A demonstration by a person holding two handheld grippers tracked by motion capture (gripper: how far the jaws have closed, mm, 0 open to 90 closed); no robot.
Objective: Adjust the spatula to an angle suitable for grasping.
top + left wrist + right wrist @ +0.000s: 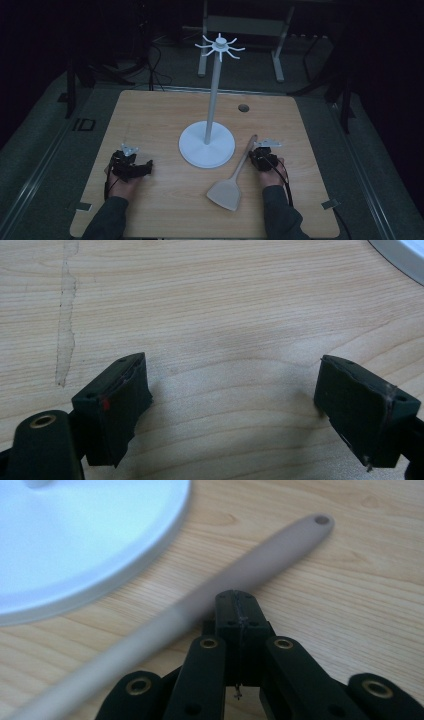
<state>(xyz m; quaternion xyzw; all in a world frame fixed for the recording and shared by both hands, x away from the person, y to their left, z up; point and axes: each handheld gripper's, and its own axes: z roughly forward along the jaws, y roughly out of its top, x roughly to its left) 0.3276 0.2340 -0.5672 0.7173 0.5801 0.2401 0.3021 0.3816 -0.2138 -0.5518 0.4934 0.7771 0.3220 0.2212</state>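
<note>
Right tongs are pressed together with nothing between them, tips right at the spatula handle, roughly mid-shaft. Whether they touch it can't be told. The spatula lies flat on the surface, blade toward the person, hole end pointing away, just beside the white stand base. Left tongs are spread wide, empty, parked on bare wood well off to the left.

Likely step: pick up the spatula to hang it on the stand's hooks. That's a judgement.

To do it well:
- The right tongs need to spread before anything else; pressed together they can only nudge the handle.
- Straddle the handle across its width, pads square to it, then pinch.
- Grip closer to the hole end than the blade, leaving the hole free for a hook.
- Lift straight up, keeping clear of the base rim.
- The handle is round and slick; a shallow pinch may let it roll.
</note>
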